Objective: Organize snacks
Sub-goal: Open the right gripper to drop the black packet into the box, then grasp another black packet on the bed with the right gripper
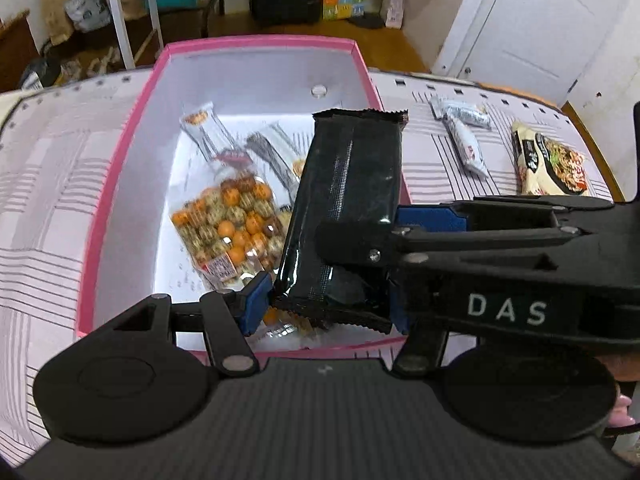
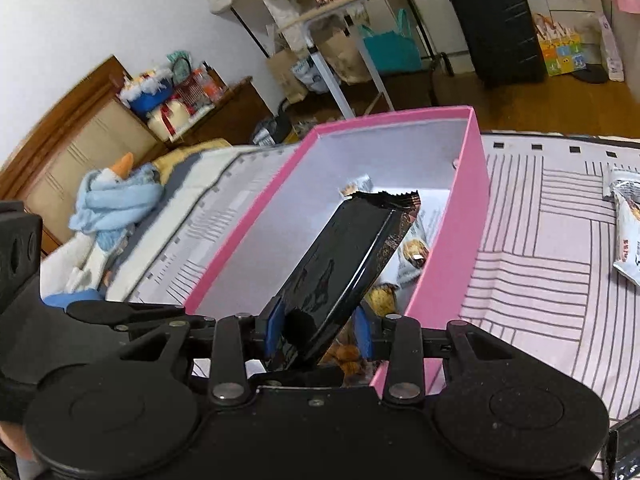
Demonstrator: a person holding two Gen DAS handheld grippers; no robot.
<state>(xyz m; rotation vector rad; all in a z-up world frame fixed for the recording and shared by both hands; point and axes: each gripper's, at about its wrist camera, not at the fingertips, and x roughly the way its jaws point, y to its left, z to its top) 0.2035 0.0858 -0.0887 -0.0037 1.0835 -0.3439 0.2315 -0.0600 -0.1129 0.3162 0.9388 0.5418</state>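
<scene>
Between the left gripper's (image 1: pixel 326 304) half-open blue pads, gripped: the lower crimped end of the black packet (image 1: pixel 352 176), tilted up over the pink box (image 1: pixel 116 184). At mid-packet the right gripper (image 2: pixel 319 326) stands narrowly open around it, its left pad touching; the far pad's contact cannot be told. Ahead in the box, left view only: a bag of round snacks (image 1: pixel 228 228); far right of it, white sachets (image 1: pixel 464 136) and a noodle pack (image 1: pixel 552 164); right view only, far left: a plush goose (image 2: pixel 116 200).
</scene>
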